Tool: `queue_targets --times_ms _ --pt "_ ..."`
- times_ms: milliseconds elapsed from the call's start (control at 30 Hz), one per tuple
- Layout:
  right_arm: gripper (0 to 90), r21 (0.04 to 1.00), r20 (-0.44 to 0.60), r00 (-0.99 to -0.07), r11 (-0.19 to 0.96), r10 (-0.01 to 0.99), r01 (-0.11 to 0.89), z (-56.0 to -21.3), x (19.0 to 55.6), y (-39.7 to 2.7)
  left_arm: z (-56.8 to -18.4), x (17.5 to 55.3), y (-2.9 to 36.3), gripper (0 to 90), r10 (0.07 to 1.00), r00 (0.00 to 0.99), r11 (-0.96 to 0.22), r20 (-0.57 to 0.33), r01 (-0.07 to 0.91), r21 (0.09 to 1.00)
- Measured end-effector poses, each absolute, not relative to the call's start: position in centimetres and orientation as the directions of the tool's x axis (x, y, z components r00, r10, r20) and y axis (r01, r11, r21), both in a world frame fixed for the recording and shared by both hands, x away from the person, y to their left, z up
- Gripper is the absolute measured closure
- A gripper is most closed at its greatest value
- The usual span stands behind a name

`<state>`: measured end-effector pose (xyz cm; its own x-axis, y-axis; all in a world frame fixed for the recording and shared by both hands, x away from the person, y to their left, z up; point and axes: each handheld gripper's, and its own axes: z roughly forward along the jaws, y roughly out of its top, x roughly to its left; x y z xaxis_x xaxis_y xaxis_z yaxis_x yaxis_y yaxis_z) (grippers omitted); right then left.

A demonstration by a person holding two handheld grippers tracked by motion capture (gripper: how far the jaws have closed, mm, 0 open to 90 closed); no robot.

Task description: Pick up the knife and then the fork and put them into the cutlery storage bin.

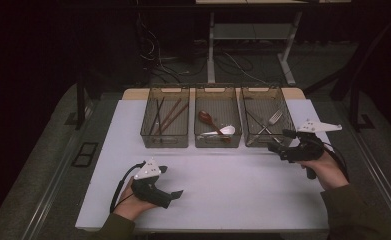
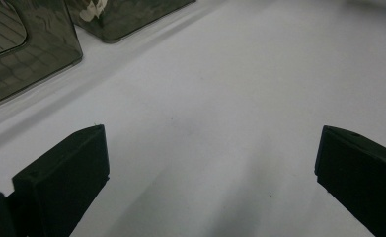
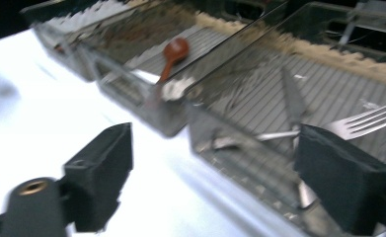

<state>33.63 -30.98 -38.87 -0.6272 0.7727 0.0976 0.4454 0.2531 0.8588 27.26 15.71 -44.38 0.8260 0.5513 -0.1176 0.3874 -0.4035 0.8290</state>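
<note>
Smoked-plastic right bin (image 1: 261, 117) is the landmark here: it holds the fork (image 1: 274, 118) and a knife (image 3: 291, 101), crossed on the ribbed floor. Right gripper (image 1: 279, 141) hangs just at that bin's near right corner, jaws spread wide, nothing between them. Left gripper (image 1: 170, 181) rests well left of and nearer than the bin on the white table (image 1: 223, 185), jaws also wide apart and empty.

Risks, as judgement:
- Right gripper sits very close to the bin wall; a jaw could clip the rim and shove the light bin, or nudge the middle bin (image 1: 217, 120) beside it.
- Fork and knife overlap, so reaching in could snag both or drag one out at an angle.
- Flat metal on a ribbed floor gives poor purchase; pads may skid off the handle.
- Right gripper view is motion-blurred, suggesting speed; overshoot near the wall is plausible.
</note>
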Motion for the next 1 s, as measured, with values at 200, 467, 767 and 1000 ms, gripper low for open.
queue_targets --times_ms 200,467,767,1000 --pt "13.7 0.859 0.110 -0.652 0.259 0.750 0.442 -40.2 31.3 -30.4 -44.4 27.3 15.7 0.0 0.546 0.829 -0.404 -0.118 0.385 0.830" --pt "13.7 0.860 0.119 -0.674 0.264 0.729 0.437 -42.2 28.9 -29.7 -44.2 27.2 15.6 0.0 0.540 0.834 -0.405 -0.113 0.376 0.833" --pt "13.7 0.859 0.128 -0.698 0.273 0.704 0.433 -43.9 26.9 -29.8 -44.1 27.1 15.6 0.0 0.537 0.835 -0.398 -0.116 0.372 0.839" --pt "13.8 0.855 0.139 -0.706 0.276 0.695 0.440 -44.6 26.4 -29.9 -44.1 27.1 15.6 0.0 0.536 0.836 -0.400 -0.116 0.372 0.838"
